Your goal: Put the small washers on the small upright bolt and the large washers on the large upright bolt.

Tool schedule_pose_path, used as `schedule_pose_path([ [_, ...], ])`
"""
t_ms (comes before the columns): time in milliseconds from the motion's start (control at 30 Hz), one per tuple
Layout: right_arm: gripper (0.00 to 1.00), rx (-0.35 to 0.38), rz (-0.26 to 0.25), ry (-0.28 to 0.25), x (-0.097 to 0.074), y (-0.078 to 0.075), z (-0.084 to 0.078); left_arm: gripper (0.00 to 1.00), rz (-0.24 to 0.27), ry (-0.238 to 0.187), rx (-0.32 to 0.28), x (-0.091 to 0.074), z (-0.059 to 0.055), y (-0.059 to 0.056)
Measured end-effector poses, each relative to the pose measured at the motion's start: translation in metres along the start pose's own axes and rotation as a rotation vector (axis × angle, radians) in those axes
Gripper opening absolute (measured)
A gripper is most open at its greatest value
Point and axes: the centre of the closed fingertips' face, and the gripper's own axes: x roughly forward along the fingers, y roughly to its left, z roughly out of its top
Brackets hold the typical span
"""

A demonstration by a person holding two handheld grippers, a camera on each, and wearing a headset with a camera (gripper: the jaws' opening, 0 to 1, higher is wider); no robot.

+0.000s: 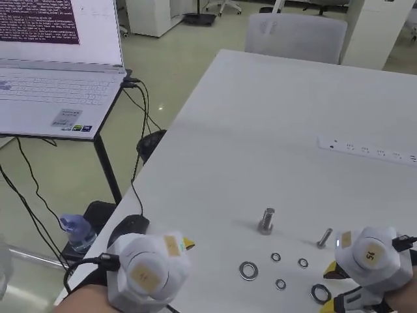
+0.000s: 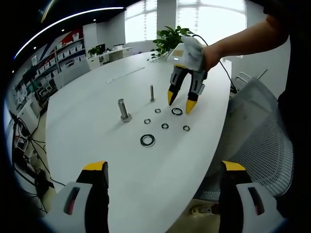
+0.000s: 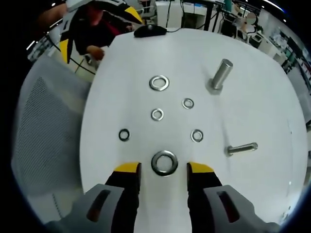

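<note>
One laptop (image 1: 58, 65) sits open at far left on a separate dark stand, cables trailing down beside it and a water bottle (image 1: 77, 231) on the floor below. Across to the white bench (image 1: 260, 130), and the left gripper (image 2: 164, 167) hangs at its near left corner, jaws spread wide, nothing between them. Now the washers, six in all, every one flat on the bench and none on a bolt. A large washer (image 1: 242, 270) lies closest to the left gripper, just in front of the large bolt (image 1: 266, 220), which stands upright on its head. Three small washers (image 1: 275, 257) are scattered to the right of that, in front of the two bolts. A fourth, darker small ring (image 3: 124, 134) lies out towards the bench's near edge in the right gripper view. The small bolt (image 1: 324, 237) stands upright to the right of the large one, clearly apart from it. Over on the right, the right gripper (image 3: 164, 167) is low over the second large washer (image 3: 164, 153), jaws parted, a yellow tip on either side and a sliver of bench showing each way, so it is straddling, not pinching. Beyond it a white power strip (image 1: 368, 151) lies along the far right.
</note>
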Motion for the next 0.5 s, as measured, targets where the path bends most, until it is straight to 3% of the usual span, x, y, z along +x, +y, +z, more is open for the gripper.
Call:
schedule_pose_path([
  [500,0.34,-0.005,-0.017,0.043,0.0049,-0.0025,-0.0037,0.94,0.017,-0.001,-0.013,-0.0075,-0.0063,0.0019],
])
